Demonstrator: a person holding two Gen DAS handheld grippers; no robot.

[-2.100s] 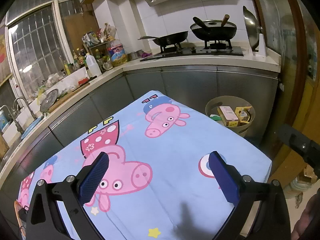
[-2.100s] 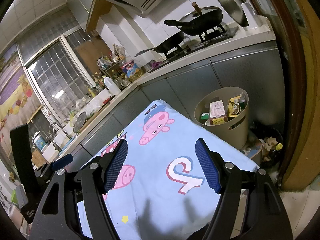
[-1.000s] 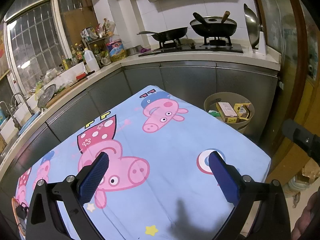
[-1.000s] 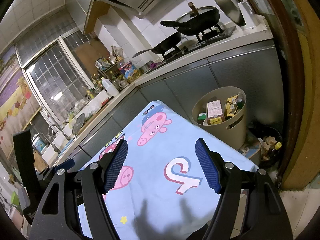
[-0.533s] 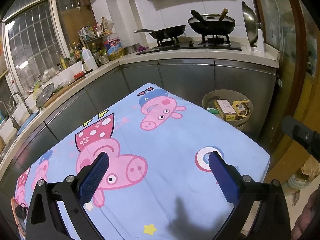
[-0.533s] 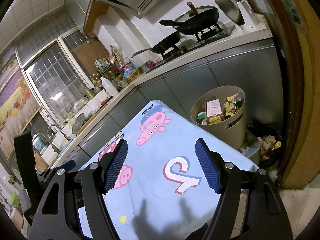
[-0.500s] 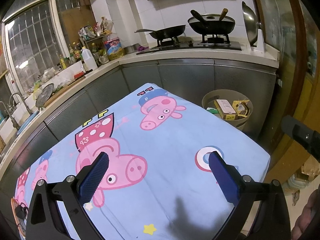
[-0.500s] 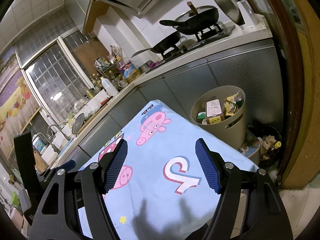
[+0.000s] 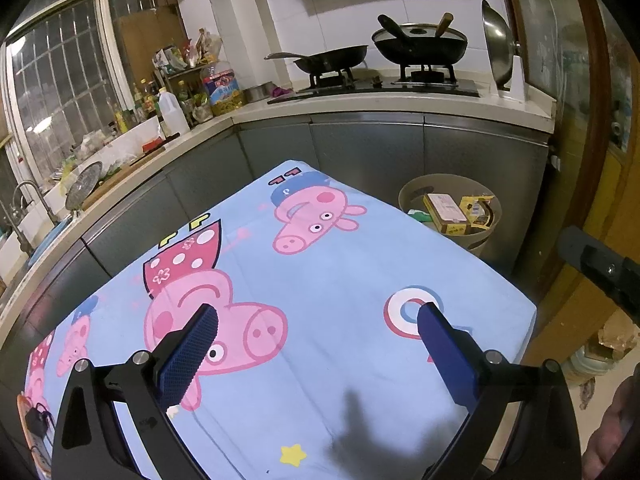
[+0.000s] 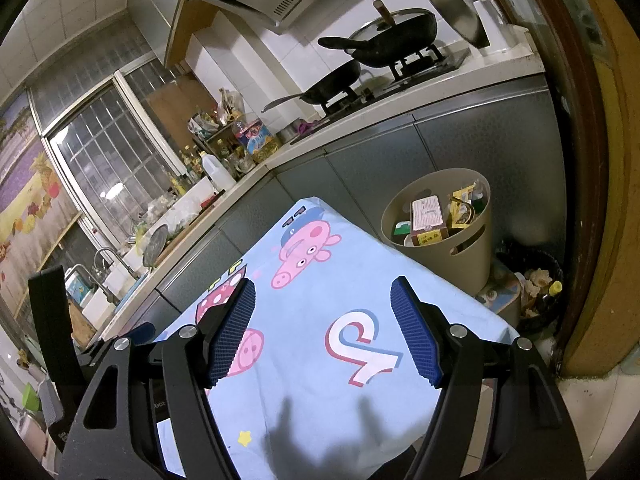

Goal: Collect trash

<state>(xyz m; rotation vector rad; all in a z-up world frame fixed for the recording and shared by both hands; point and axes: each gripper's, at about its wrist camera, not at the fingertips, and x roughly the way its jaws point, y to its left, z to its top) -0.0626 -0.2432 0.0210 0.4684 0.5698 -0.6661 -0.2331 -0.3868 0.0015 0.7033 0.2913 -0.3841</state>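
A beige round trash bin (image 9: 486,236) (image 10: 472,256) stands on the floor past the table's far right corner. It holds a tan box (image 9: 444,210) (image 10: 428,216) and yellow wrappers (image 9: 476,210). My left gripper (image 9: 318,320) is open and empty, held above the table's blue cartoon-pig cloth (image 9: 340,272). My right gripper (image 10: 324,296) is open and empty above the same cloth (image 10: 320,360). No loose trash shows on the cloth.
A grey kitchen counter (image 9: 360,136) wraps round the far side, with a stove and two black pans (image 9: 420,46), bottles (image 9: 172,110) and a sink (image 9: 24,216). A dark floor bin with scraps (image 10: 536,292) stands beside a wooden door frame (image 10: 592,200) at right.
Both grippers have drifted slightly back and up from the table; the bin and cloth sit a little lower in view. Both stay open and empty.
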